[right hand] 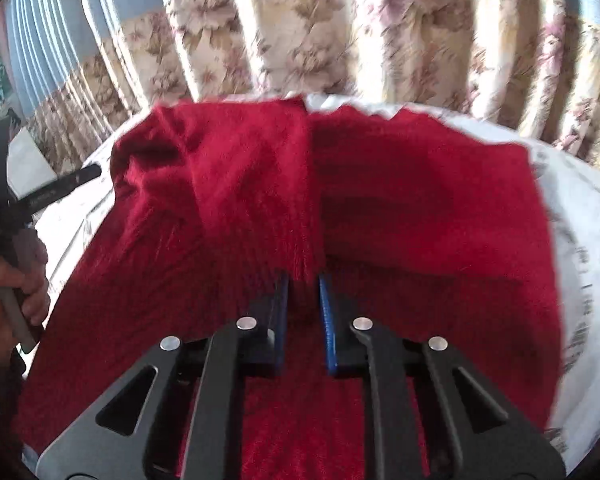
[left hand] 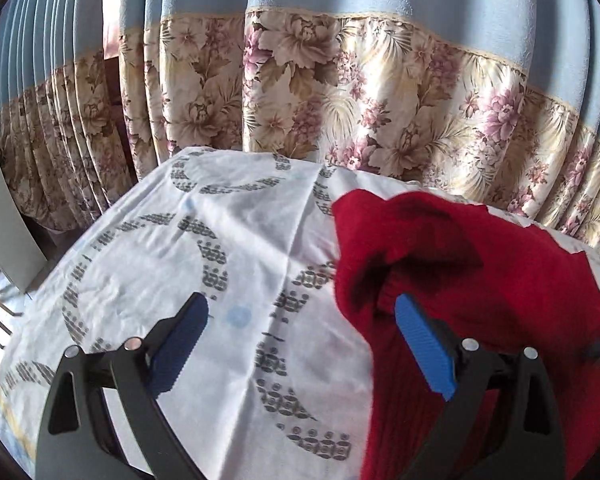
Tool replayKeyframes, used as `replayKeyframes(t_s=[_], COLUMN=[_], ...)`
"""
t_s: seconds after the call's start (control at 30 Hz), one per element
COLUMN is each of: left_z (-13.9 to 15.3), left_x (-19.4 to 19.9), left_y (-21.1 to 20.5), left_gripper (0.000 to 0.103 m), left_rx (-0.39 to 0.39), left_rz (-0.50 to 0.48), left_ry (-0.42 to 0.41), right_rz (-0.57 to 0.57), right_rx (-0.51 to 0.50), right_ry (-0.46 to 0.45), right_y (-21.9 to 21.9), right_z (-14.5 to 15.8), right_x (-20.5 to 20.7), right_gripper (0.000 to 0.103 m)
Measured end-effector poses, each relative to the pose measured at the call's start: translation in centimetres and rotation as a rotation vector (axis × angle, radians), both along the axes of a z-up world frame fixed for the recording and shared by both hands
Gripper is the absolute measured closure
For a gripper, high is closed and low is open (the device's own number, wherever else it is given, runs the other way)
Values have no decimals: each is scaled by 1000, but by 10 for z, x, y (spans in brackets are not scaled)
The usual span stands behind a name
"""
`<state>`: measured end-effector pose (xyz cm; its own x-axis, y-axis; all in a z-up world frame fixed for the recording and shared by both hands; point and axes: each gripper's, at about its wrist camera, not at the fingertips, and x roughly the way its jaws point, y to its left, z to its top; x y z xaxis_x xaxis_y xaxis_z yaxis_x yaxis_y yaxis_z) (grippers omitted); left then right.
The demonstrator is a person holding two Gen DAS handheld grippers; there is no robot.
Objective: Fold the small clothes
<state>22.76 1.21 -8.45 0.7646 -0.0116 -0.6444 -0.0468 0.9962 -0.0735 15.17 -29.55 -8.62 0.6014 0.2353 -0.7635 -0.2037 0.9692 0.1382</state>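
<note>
Folding looks barely begun: the red knit garment (right hand: pixel 380 200) lies rumpled on the patterned sheet (left hand: pixel 160 248). The right gripper (right hand: pixel 304 280) pinches a ridge at 6 o'clock; the left gripper (left hand: pixel 300 312) stands spread, empty, its right finger at the garment's edge.

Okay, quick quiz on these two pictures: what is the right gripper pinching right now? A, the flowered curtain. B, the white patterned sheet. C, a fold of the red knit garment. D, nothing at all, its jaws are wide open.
C: in the right wrist view the right gripper has its blue pads drawn close on a raised fold of the red knit garment.
</note>
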Motion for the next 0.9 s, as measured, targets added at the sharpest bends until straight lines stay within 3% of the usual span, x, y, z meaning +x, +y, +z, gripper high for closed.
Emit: replayKeyframes(t_s=[0.17,0.37,0.47,0.5,0.57,0.6,0.8,0.9], left_z=[11,24,24,25,30,32,41,28], left_x=[8,25,39,40,40,41,48,58], left_y=[12,2,-10,-11,-10,-10,-1,-9], left_gripper=[8,8,8,8,8,8,8,8], left_rx=[12,8,56,56,47,49,58,92], left_rz=[30,14,1,1,13,19,54,-10], left_ry=[-16,-11,1,-1,-24,-31,-64,1], right_rz=[-144,-276,-271,-258,-234,-221,-181,-157], right_rx=[-54,-72,27,48,50,70,53,32], right_ry=[-46,-26,45,46,42,40,21,23], right_y=[-61,-130,-143,-142,-135,-132,-102,-88], right_z=[27,33,22,20,15,12,2,-3], right_x=[9,34,43,41,35,31,31,36], right_gripper=[89,90,87,86,62,59,58,52])
